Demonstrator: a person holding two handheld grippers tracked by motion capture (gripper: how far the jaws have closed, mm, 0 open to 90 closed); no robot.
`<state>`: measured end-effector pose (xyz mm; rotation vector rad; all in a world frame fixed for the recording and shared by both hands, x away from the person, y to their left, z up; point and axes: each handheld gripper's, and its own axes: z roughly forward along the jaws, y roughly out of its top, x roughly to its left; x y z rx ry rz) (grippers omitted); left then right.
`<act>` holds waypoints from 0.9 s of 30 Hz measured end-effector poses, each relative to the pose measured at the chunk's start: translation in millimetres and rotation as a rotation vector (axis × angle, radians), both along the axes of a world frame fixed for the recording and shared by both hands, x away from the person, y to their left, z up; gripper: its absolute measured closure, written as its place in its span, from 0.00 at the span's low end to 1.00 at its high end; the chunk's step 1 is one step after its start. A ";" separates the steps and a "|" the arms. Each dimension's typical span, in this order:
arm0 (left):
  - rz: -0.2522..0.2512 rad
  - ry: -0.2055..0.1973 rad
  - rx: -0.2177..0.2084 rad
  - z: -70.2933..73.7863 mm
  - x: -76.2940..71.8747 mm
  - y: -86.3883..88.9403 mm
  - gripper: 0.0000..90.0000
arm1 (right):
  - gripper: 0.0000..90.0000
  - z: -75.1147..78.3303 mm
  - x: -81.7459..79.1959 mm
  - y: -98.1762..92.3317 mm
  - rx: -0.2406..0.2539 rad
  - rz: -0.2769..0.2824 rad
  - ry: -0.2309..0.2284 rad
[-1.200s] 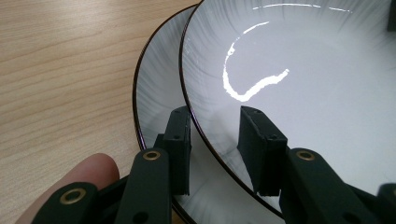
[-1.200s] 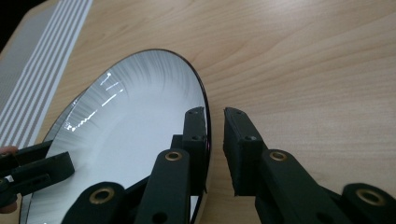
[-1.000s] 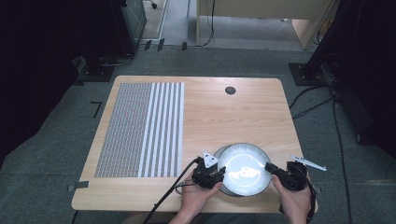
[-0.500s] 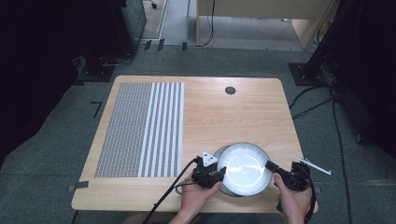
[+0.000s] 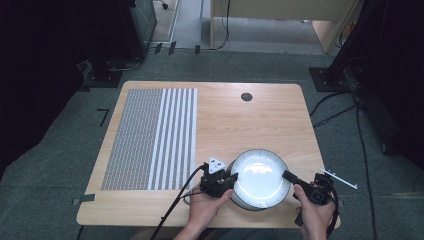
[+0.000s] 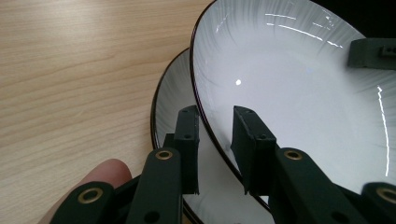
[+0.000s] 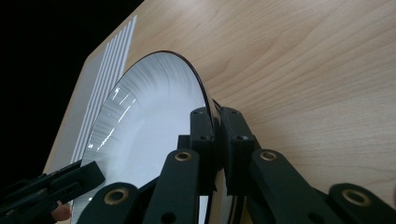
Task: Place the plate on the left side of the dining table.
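The upper plate [image 6: 299, 88] sits tilted on a lower plate [image 6: 170, 107] near the table's [image 5: 240, 125] front edge. Your right gripper [image 7: 215, 116] is already clamped on its rim. Your left gripper [image 6: 215, 126] straddles the opposite rim, jaws just closing and seemingly not yet pinching (a gap remains). Finish that squeeze on the top rim alone, then lift both hands evenly, keeping the plate level.

- My bench [image 5: 260, 120] is light wood, with a dark round hole [image 5: 246, 96] near its far edge.
- A grey-and-white striped mat [image 5: 150, 137] lies flat on its left half.
- Stacked white plates [image 5: 260, 179] sit at the near edge.
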<state>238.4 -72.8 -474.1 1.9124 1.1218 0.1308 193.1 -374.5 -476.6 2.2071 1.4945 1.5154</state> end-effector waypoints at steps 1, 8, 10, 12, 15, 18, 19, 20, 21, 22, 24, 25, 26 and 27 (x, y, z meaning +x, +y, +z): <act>0.002 -0.001 0.002 1.3 0.3 1.2 0.80 | 0.95 0.0 0.0 0.0 0.000 0.000 0.000; 0.003 0.012 -0.030 12.0 3.8 17.9 0.81 | 0.94 9.7 1.0 12.3 0.019 0.006 -0.019; 0.010 0.014 -0.051 17.9 6.7 27.2 0.82 | 0.94 10.7 2.5 19.0 0.042 0.008 -0.020; 0.012 0.015 -0.054 19.6 7.6 30.1 0.82 | 0.95 10.7 3.3 21.1 0.050 0.007 -0.019; 0.023 0.008 -0.046 23.3 9.4 37.9 0.82 | 0.95 12.2 6.3 28.8 0.057 0.014 -0.021; 0.043 0.002 -0.043 25.4 10.5 46.2 0.83 | 0.95 16.6 10.0 38.2 0.048 0.022 -0.026; 0.050 -0.001 -0.041 25.7 10.9 49.1 0.84 | 0.95 17.9 11.5 41.5 0.040 0.027 -0.030; 0.058 -0.001 -0.040 26.2 11.5 53.0 0.84 | 0.95 19.3 13.3 45.1 0.039 0.031 -0.029; 0.071 -0.001 -0.041 26.6 12.3 58.5 0.84 | 0.95 21.3 17.4 51.7 0.032 0.040 -0.030; 0.078 -0.001 -0.043 27.1 12.9 61.9 0.84 | 0.95 21.9 19.8 54.9 0.024 0.045 -0.032; 0.087 0.000 -0.045 27.9 13.8 66.3 0.84 | 0.95 23.0 22.0 58.4 0.023 0.049 -0.030; 0.091 -0.001 -0.047 28.5 14.8 70.1 0.84 | 0.95 24.5 24.8 62.6 0.019 0.057 -0.030; 0.096 -0.002 -0.049 29.2 15.4 72.8 0.84 | 0.95 26.9 28.8 69.1 0.016 0.065 -0.030; 0.100 -0.003 -0.049 30.3 16.1 76.6 0.84 | 0.95 28.0 31.2 72.6 0.012 0.070 -0.032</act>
